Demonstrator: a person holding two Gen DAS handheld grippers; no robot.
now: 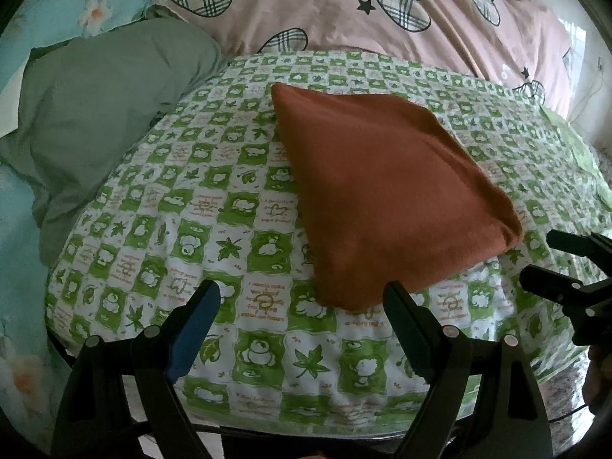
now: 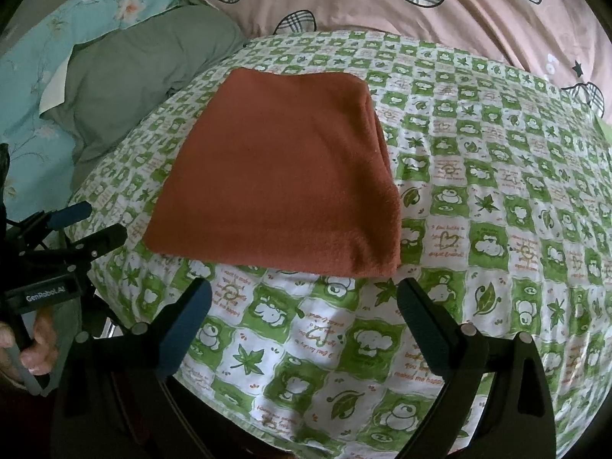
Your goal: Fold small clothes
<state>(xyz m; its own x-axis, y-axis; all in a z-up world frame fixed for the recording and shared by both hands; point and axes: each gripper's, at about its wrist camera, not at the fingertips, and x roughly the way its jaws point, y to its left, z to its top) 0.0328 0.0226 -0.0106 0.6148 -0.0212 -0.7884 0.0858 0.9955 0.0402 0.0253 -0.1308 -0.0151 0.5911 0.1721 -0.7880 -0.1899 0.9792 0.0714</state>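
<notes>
A folded rust-orange cloth [image 2: 283, 168] lies flat on a bench covered with a green-and-white checked sheet [image 2: 478, 206] printed with leaves and small cartoon animals. The cloth is a neat, thick rectangle with stacked layers showing along its right edge, and it sits toward the middle of the sheet, closer to the near side. Both claws hover just short of the cloth's near edge, touching nothing. The left claw [image 1: 302, 306] has its fingers spread wide, one with a blue pad [image 1: 195, 329], the other black; the cloth's near corner sits between and just beyond the tips. The right claw [image 2: 306, 302] is likewise spread wide and empty, facing the cloth's long near edge. In the right wrist view the left claw appears at the far left with a hand [image 2: 34, 348] gripping its handle. Behind the bench lies a bed with a pink cover [image 1: 344, 7] patterned with plaid hearts and stars, a grey-green pillow [image 1: 103, 103], and pale blue floral fabric [image 1: 49, 4] at the left.
</notes>
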